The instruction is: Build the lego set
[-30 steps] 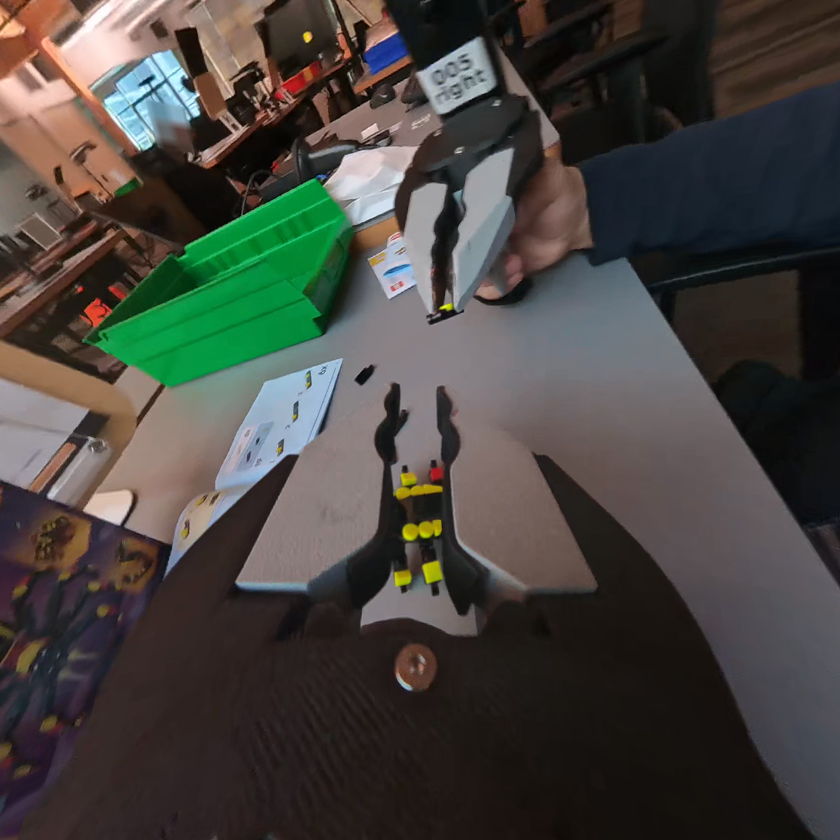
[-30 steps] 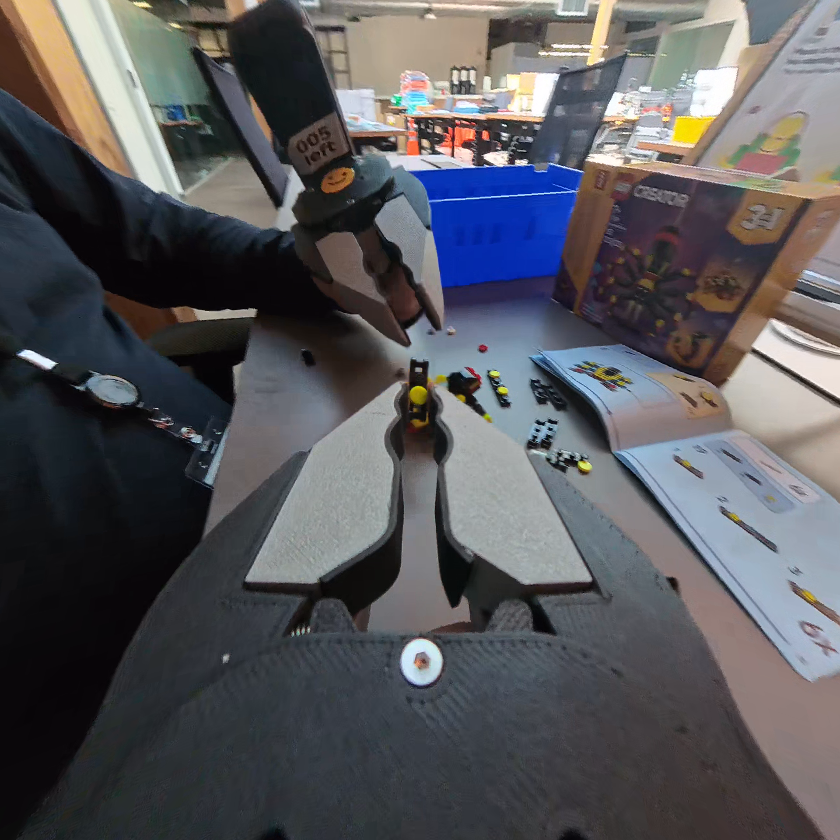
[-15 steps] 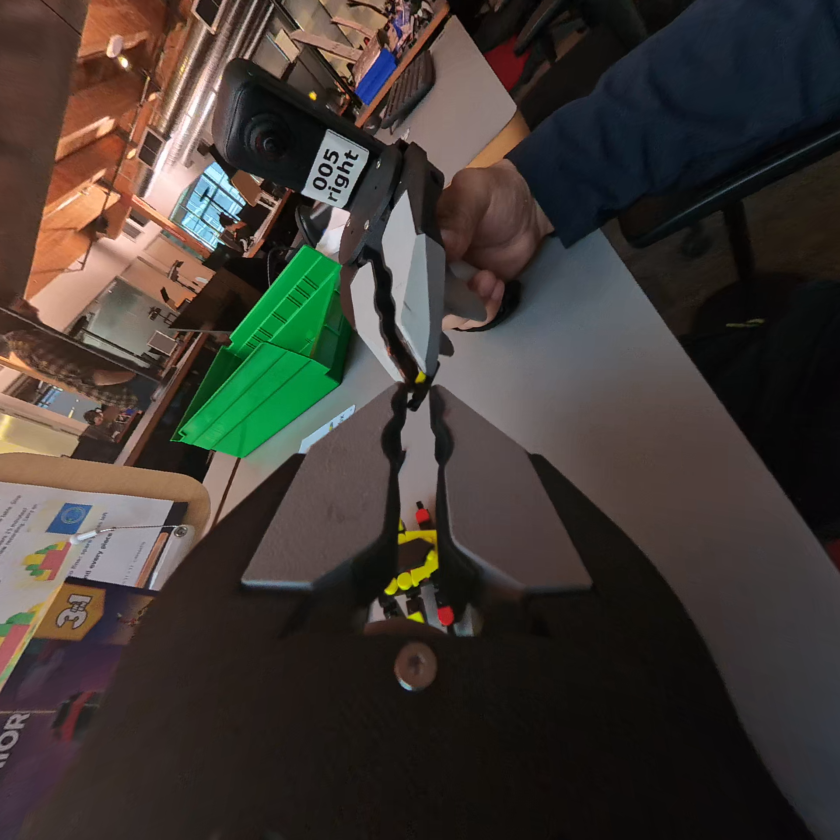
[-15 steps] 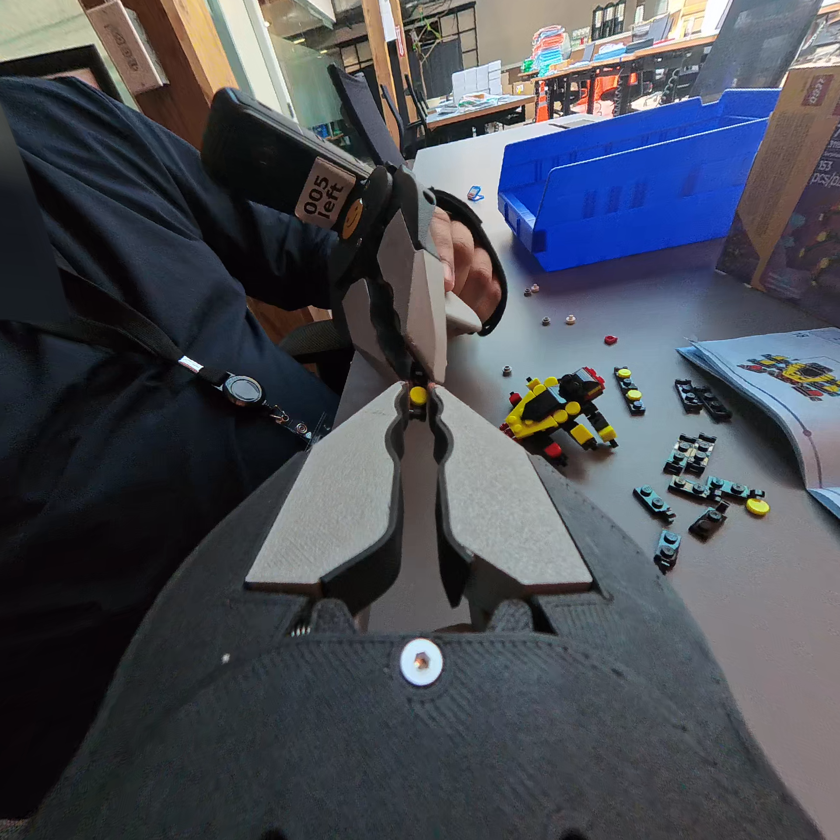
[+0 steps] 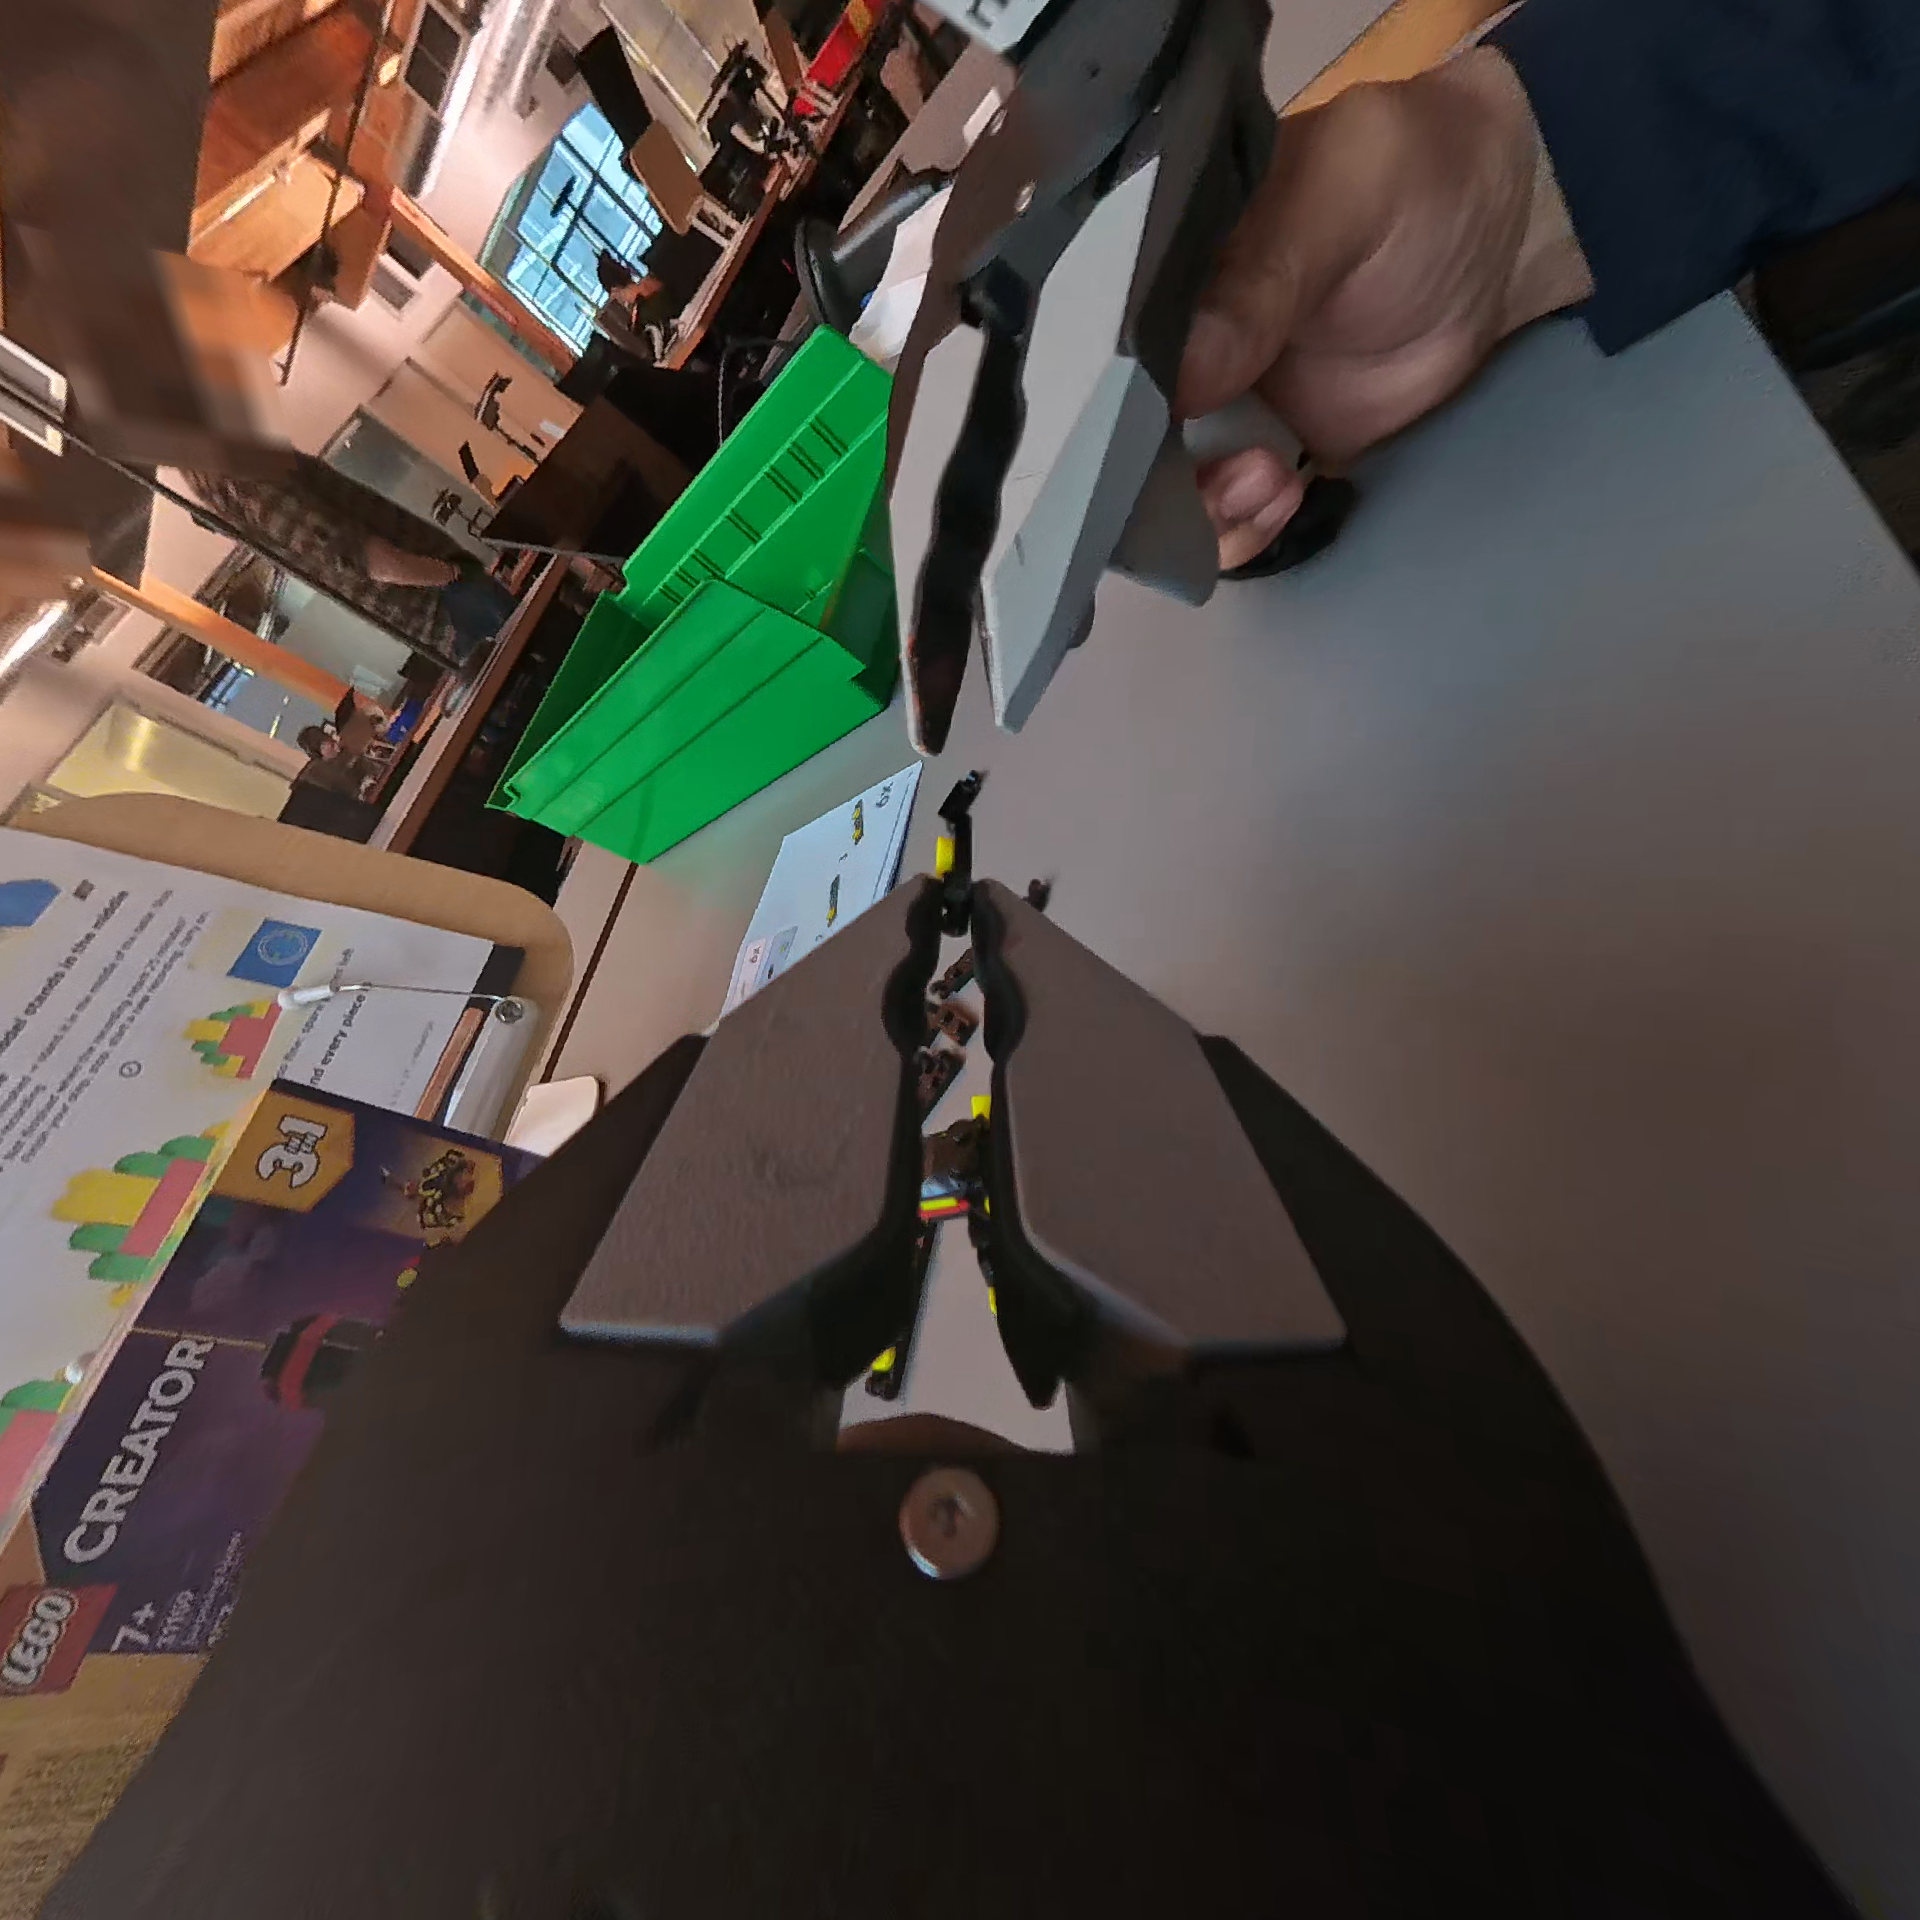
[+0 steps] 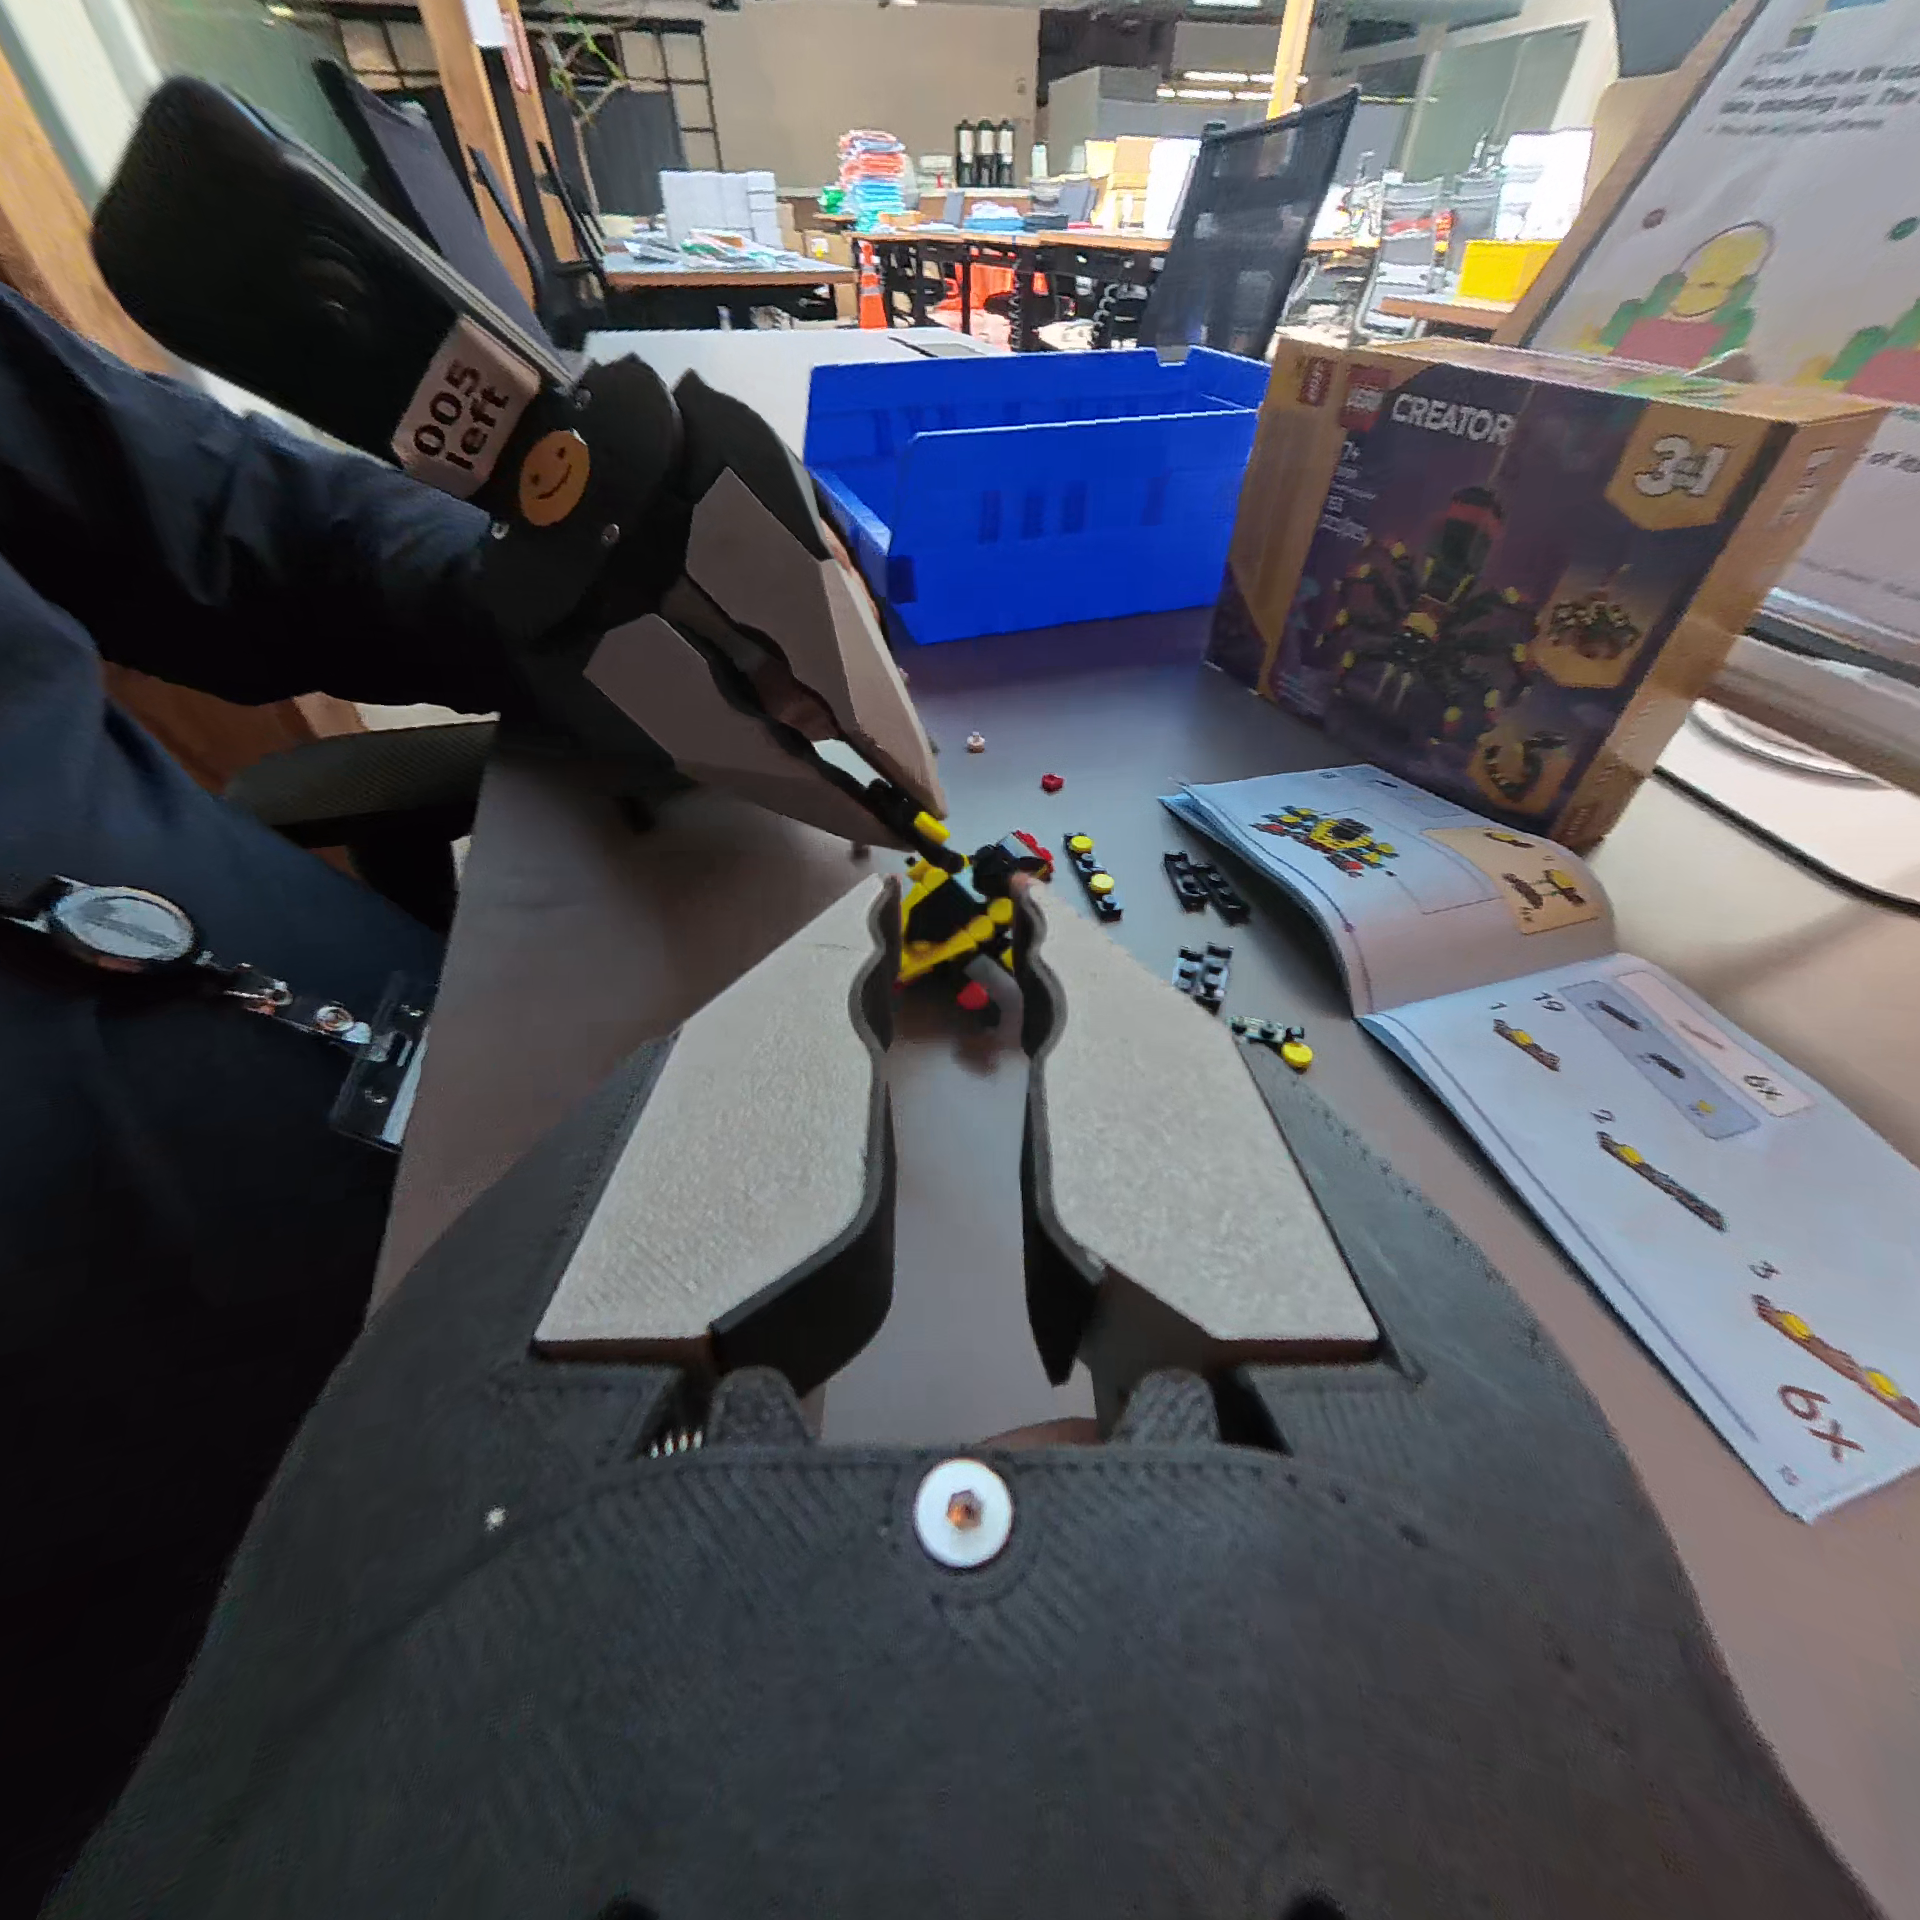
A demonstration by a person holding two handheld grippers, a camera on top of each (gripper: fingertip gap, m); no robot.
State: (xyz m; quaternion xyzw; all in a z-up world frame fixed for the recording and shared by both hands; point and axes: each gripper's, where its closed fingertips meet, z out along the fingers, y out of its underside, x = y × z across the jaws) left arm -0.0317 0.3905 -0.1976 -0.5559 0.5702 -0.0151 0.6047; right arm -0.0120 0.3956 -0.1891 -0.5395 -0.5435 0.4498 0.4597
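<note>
My left gripper (image 5: 956, 896) is shut on a thin black and yellow lego piece (image 5: 948, 847) that sticks out past its tips. In the right wrist view the left gripper (image 6: 914, 821) holds that piece (image 6: 928, 831) just above the yellow, black and red model (image 6: 951, 925) on the table. My right gripper (image 6: 954, 899) is open and empty, and the model shows between its fingertips. In the left wrist view the right gripper (image 5: 966, 732) hangs just above the held piece, with its jaws slightly apart.
Loose black and yellow pieces (image 6: 1205, 888) and an open instruction booklet (image 6: 1558, 1039) lie to the right of the model. Behind them are a lego box (image 6: 1455, 582) and a blue bin (image 6: 1039, 499). A green bin (image 5: 727, 644) stands at the far side of the grey table (image 5: 1455, 935). Both grippers' tips are close together, under 4 cm apart.
The black and yellow piece passed from my right gripper to my left. The right gripper opened and drew back. The left gripper shut on the piece and came down near the model.
</note>
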